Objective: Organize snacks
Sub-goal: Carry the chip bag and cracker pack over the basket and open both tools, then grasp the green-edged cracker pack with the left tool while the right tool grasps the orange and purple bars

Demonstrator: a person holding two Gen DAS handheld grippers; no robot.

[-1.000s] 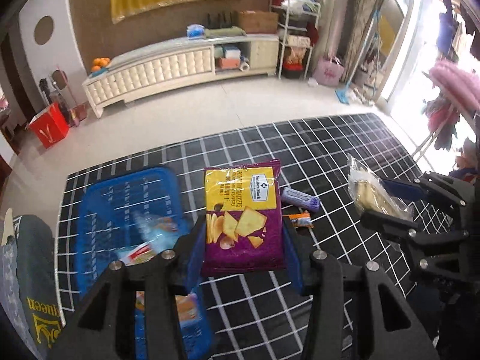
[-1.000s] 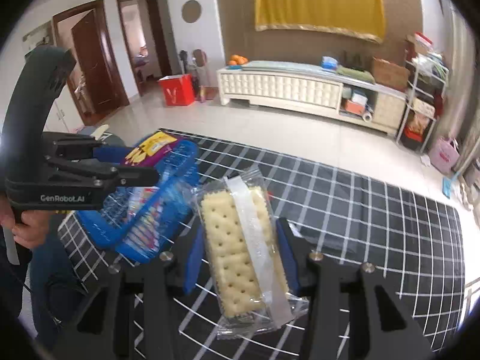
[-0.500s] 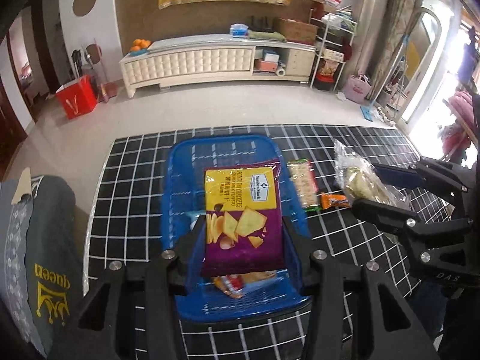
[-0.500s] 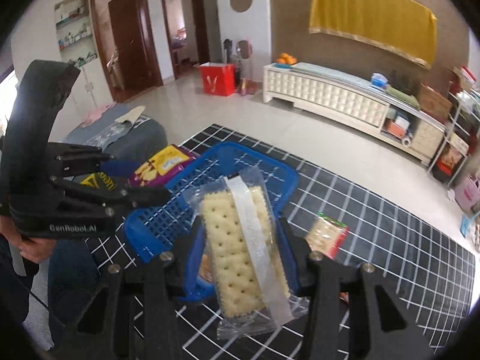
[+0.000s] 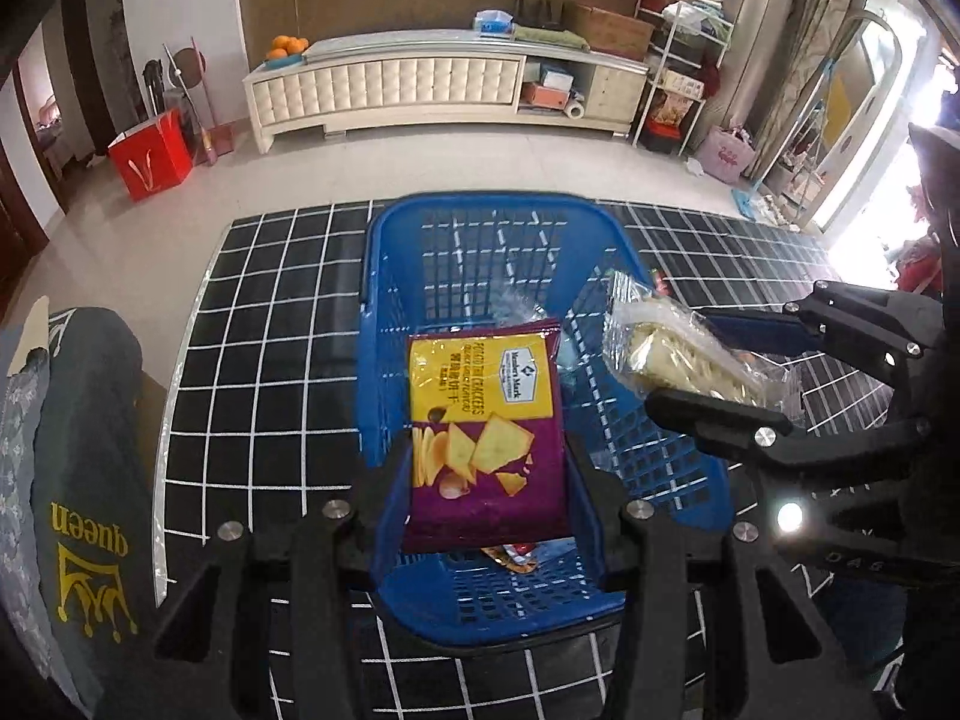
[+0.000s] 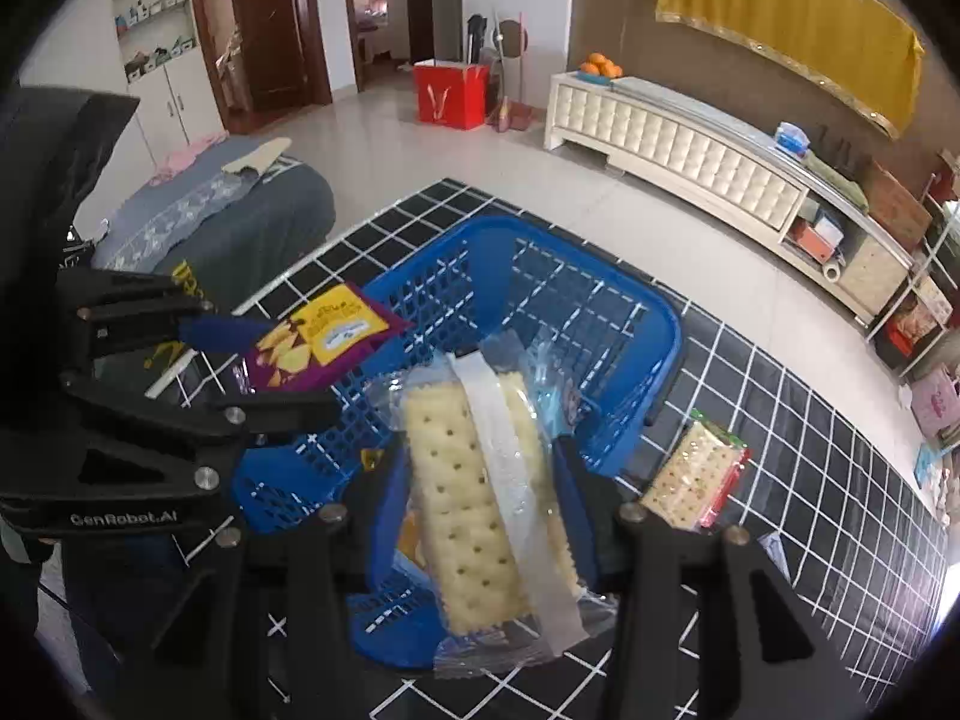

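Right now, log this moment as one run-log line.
left gripper: shut on purple cracker bag | right gripper: shut on clear cracker pack | both over blue basket | phase: pre-drop

**Both grippers now over the basket**

A second ago the left gripper [image 5: 487,483] held its purple cracker bag [image 5: 485,432] beside the blue basket [image 5: 384,276]; now it hangs above the basket's inside. The right gripper [image 6: 480,501], with its clear cracker pack [image 6: 483,504], has likewise come over the basket's near rim.

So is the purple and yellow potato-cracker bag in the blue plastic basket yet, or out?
Out. The purple and yellow cracker bag is clamped in the left gripper, held above the blue plastic basket, not lying in it.
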